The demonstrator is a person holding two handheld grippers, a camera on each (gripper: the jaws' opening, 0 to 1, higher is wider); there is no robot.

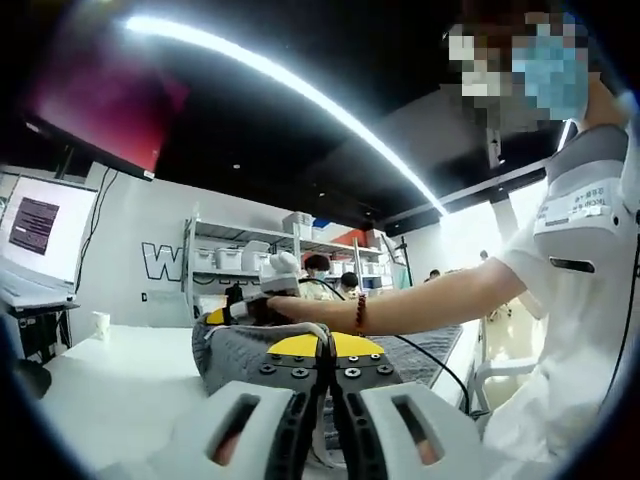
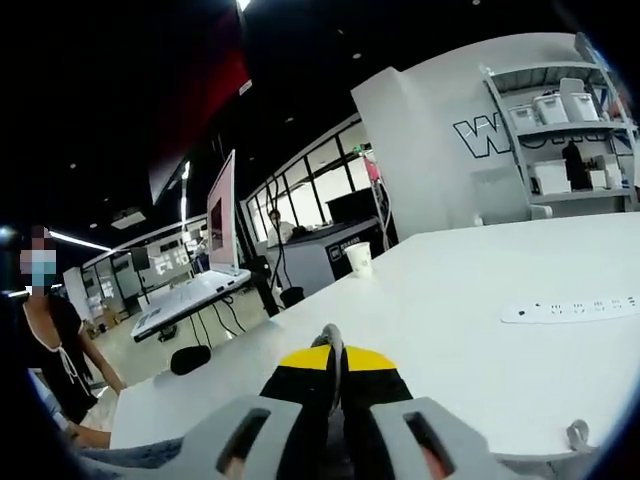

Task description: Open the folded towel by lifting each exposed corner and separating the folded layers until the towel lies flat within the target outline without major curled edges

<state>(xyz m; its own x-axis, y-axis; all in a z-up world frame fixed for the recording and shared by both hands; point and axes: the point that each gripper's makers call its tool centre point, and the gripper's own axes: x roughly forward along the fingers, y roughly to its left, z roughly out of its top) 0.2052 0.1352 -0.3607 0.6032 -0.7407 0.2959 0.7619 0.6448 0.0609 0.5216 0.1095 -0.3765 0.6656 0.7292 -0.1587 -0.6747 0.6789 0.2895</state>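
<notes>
The grey towel (image 1: 235, 355) lies bunched on the white table (image 1: 120, 385), just beyond my left gripper (image 1: 326, 352). That gripper's yellow-tipped jaws are shut on a thin raised fold of the towel. At the towel's far side, a person's hand holds my right gripper (image 1: 248, 306) low against the cloth. In the right gripper view, my right gripper (image 2: 335, 362) is shut, with a thin grey towel edge (image 2: 332, 336) pinched between its jaws. A bit of grey cloth (image 2: 135, 456) shows at the lower left.
A person in a white shirt (image 1: 570, 330) stands at the right, arm stretched over the towel. On the table (image 2: 470, 280) are a white power strip (image 2: 570, 310) and a paper cup (image 2: 358, 258). A laptop (image 2: 195, 290) sits on a side stand, and shelves (image 1: 235, 255) line the back wall.
</notes>
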